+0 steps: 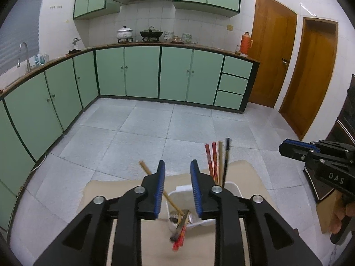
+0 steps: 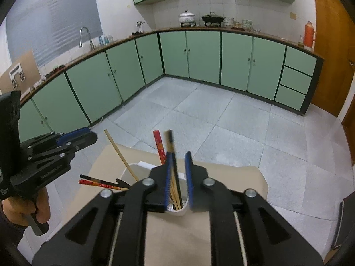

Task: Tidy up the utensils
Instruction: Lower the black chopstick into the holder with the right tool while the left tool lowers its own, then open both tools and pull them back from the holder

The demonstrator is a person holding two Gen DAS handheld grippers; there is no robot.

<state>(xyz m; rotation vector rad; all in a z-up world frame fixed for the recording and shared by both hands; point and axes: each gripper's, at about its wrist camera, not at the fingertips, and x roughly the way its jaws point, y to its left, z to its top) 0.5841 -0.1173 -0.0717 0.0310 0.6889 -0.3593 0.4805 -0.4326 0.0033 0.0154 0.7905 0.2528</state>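
White plastic holder (image 1: 230,187): chopsticks (image 1: 218,161) upright inside | left claw (image 1: 177,190) apart | right claw (image 2: 178,181) apart

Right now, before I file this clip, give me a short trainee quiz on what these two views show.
1. True or false: the left gripper is shut on a chopstick.
2. Pick one: the upright chopsticks stand in A) the white holder, B) a drawer, C) a pot.
3. Fill in: the leaning chopstick, apart from the upright ones, is ___ in colour.

Key: 1 false, its fingers are apart with nothing between them. 2 A. 3 tan.
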